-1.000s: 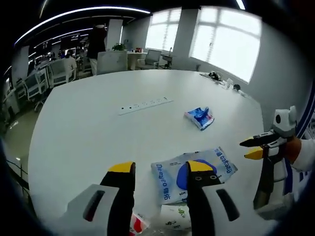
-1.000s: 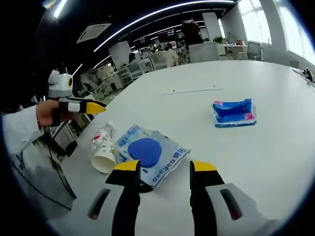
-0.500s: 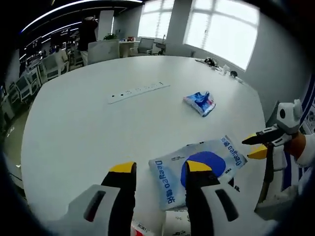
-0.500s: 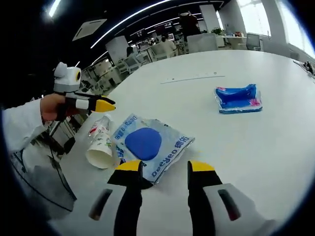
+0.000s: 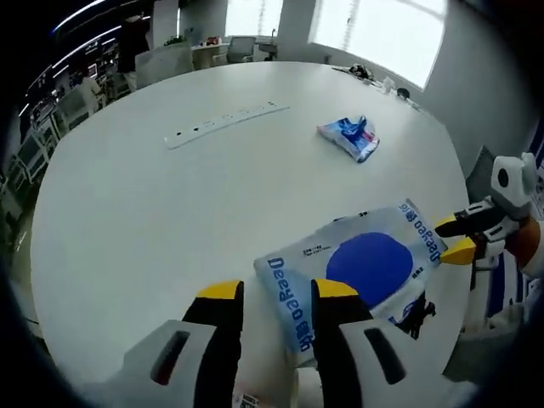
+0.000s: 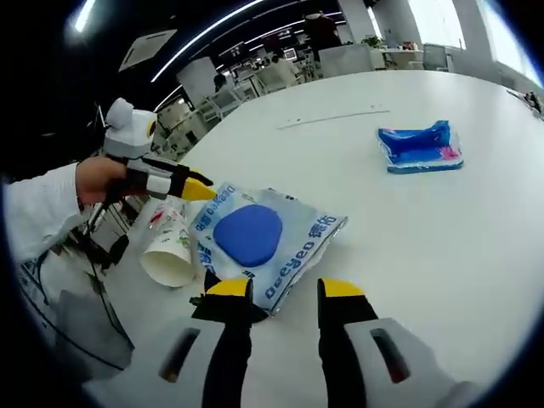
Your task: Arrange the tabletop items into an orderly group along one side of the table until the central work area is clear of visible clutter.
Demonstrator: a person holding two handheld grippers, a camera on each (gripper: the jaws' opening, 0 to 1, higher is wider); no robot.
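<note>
Big white table [image 5: 153,221] in an open office, both grippers hovering.
Left gripper [image 5: 276,293] and right gripper [image 6: 285,291] gape empty over the white-and-blue pouch [image 6: 259,242] beside a paper cup [image 6: 170,251]; blue packet [image 6: 418,146] well apart.

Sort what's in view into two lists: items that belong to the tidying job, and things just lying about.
Job items:
- white packet with the blue oval, near the table edge
- paper cup on its side beside that packet
- small blue pack, alone farther out on the table

Just lying about:
- power strip on the table
- small clutter at the far edge by the window
- office chairs behind
</note>
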